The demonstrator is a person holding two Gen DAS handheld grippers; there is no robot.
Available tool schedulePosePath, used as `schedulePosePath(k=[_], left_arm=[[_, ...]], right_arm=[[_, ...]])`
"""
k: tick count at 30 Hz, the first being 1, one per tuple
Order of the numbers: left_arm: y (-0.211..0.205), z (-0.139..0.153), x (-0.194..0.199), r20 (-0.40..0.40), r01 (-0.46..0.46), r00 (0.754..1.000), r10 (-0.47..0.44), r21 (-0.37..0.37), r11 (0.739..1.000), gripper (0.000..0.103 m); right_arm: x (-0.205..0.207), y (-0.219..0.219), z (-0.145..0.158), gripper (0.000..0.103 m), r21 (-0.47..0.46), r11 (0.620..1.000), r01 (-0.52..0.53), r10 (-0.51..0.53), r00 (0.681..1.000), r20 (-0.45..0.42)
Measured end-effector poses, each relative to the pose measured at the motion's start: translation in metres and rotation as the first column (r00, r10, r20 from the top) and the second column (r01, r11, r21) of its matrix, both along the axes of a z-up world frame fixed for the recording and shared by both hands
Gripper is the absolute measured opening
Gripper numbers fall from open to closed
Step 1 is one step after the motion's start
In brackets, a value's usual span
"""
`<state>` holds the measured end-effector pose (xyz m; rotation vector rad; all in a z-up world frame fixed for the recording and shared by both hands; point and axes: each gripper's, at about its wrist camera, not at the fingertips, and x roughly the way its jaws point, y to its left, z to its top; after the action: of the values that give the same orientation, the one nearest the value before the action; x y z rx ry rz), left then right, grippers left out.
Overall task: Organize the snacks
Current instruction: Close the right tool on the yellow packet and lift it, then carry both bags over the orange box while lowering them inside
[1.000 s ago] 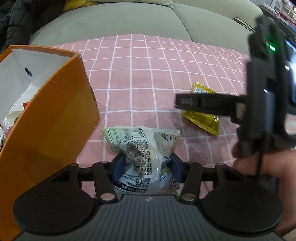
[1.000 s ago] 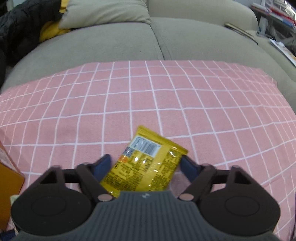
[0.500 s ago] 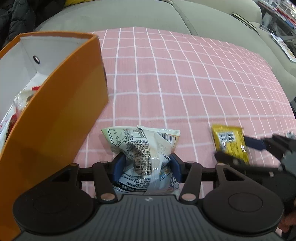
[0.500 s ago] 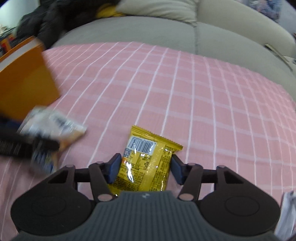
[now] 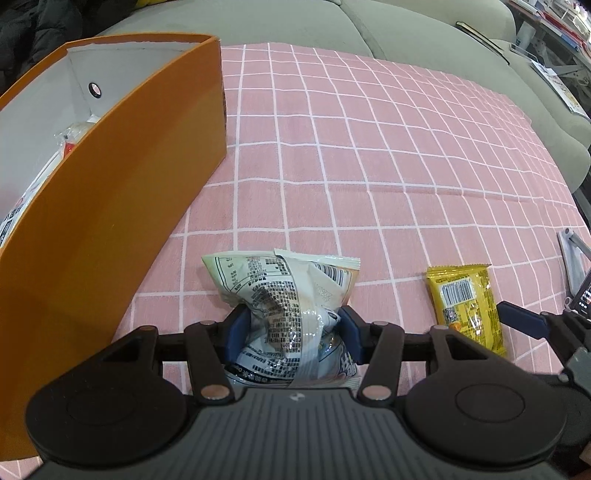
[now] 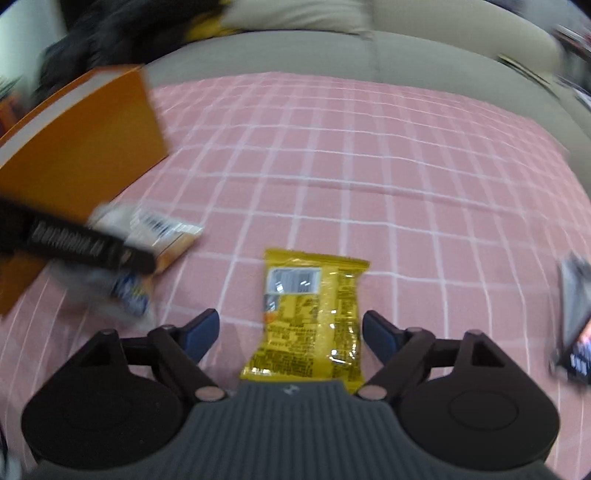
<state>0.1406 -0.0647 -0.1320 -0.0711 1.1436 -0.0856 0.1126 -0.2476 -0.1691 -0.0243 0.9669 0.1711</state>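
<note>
Pink checked cloth (image 5: 369,155) over sofa, right view blurry for us. Left gripper (image 5: 291,328) pinches white snack bag (image 5: 284,295), print too small to read, beside orange box (image 5: 110,192). Right gripper (image 6: 290,332) just opened wide, yellow packet (image 6: 310,314) loose between pads, barcode only.

The pink checked cloth (image 5: 369,155) looks like soft, matt woven fabric with thin white lines. The orange box (image 5: 110,206) seems smooth card with a faint sheen outside and flat white inside. The white snack bag (image 5: 284,295) is crinkled, glossy plastic film catching highlights. The yellow snack packet (image 6: 314,306) is shiny film too, smoother, with crimped ends. The left gripper (image 5: 291,328) is matt black plastic with ribbed housing, small metal pins and blue rubbery-looking pads (image 5: 236,328). The sofa (image 5: 258,22) shows grey, matt, velvety upholstery.
</note>
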Motion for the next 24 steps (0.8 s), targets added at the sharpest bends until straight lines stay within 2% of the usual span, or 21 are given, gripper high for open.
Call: schedulePosePath(k=[3, 5, 9, 15, 24], left_arm=[[0.001, -0.001, -0.002, 0.015, 0.010, 1.000, -0.010, 0.002, 1.000, 0.064], [0.003, -0.003, -0.003, 0.019, 0.015, 1.000, -0.015, 0.002, 1.000, 0.067], [0.008, -0.005, -0.003, 0.031, 0.007, 1.000, -0.006, -0.025, 1.000, 0.064], [0.010, 0.001, -0.010, 0.051, 0.003, 0.999, -0.001, -0.045, 0.999, 0.054], [0.019, 0.033, -0.035, 0.093, -0.019, 0.995, 0.025, -0.072, 0.997, 0.049]], right_arm=[[0.010, 0.012, -0.009, 0.071, -0.027, 0.997, 0.068, -0.069, 0.998, -0.014], [0.014, 0.021, -0.013, 0.066, -0.069, 0.995, 0.068, -0.068, 0.998, 0.006], [0.014, 0.027, -0.014, 0.051, -0.079, 0.995, 0.053, -0.051, 0.998, 0.028], [0.013, 0.026, -0.010, 0.050, -0.068, 0.997, 0.037, -0.035, 0.999, 0.030], [-0.010, 0.029, 0.029, 0.050, -0.003, 1.000, 0.007, -0.007, 0.997, 0.081]])
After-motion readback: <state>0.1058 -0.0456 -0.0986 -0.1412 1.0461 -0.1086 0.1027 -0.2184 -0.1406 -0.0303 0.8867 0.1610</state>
